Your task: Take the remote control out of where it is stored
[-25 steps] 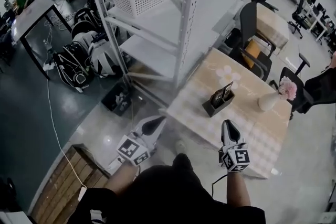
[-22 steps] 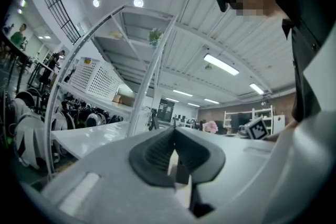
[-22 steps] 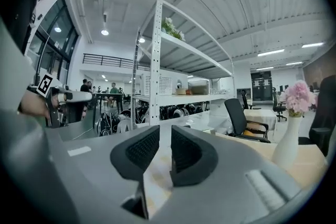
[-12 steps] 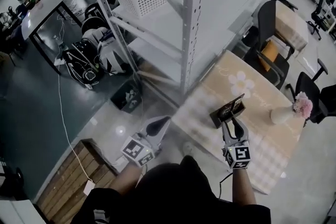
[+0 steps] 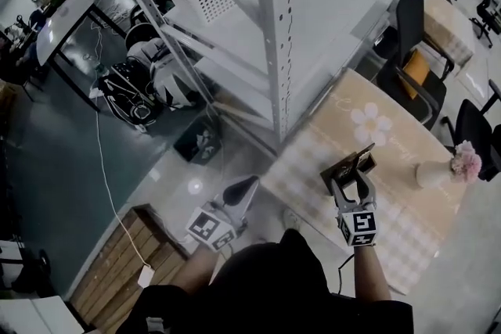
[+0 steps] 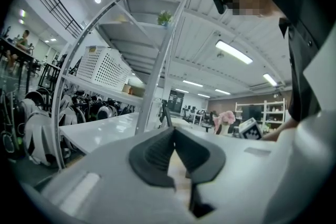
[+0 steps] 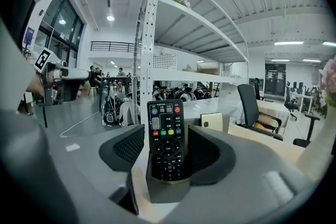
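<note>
Right gripper view — jaws just opening round remote [image 7: 166, 139]

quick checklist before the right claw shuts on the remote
1. Right claw open: ok. Its jaws have just been opening and stand wide apart.
2. Remote between the jaws: ok. It stands upright in the grey holder with a pad on each side, neither pressing on it.
3. Pads will miss the holder's walls: cannot tell. The holder also sits between the jaws lower down.
4. Pale flat thing behind the remote stays out of the grip: cannot tell.
5. Left claw empty: ok. It is shut with nothing in it.
6. Vase clear: ok. It stands apart from the holder.
</note>
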Demonstrator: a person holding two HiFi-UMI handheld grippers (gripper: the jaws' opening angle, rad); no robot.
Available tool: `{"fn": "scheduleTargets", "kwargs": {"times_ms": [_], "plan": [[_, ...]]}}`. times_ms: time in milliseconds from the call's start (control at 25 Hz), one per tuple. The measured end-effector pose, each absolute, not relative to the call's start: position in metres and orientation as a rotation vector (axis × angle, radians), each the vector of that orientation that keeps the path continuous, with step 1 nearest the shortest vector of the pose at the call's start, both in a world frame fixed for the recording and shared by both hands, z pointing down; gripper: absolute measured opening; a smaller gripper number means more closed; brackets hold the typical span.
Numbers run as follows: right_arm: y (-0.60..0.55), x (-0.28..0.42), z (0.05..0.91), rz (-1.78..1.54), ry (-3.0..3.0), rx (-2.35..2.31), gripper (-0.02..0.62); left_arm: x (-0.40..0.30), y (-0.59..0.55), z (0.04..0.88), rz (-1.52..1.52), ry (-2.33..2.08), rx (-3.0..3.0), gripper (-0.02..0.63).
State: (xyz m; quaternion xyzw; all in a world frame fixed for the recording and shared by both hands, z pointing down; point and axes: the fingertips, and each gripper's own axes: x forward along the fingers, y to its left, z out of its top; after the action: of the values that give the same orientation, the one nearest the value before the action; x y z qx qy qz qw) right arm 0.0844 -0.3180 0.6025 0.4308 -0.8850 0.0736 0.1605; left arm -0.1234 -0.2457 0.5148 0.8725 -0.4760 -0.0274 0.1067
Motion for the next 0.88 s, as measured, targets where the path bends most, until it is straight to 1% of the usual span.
{"fn": "scheduleTargets", "kwargs": {"times_ms": [200,440,600,760,880], "plan": [[-0.327,0.080,0.608,0.221,-2.530,1.211,0.273,-0.129,-0.251,0.520,-0.064,-1.426,2.550,0.002],[-0.331,0.077,0.613,0.218,-2.523,1.201,0.273,-0.134,-0.255,0.523,-0.067,-1.441,2.532,0.000],[-0.331,0.075,0.615,0.217,-2.507,1.187,0.263,-0.136,-0.256,0.523,-0.073,-1.438,2.533,0.002],[-0.331,0.072,0.617,0.205,-2.485,1.191,0.238,-0.137,-0.255,0.521,-0.069,-1.424,2.543,0.000],[-0.328,0.074,0.616,0.195,-2.480,1.200,0.238,-0.139,-0.251,0.518,-0.065,-1.412,2.558,0.001]]}}
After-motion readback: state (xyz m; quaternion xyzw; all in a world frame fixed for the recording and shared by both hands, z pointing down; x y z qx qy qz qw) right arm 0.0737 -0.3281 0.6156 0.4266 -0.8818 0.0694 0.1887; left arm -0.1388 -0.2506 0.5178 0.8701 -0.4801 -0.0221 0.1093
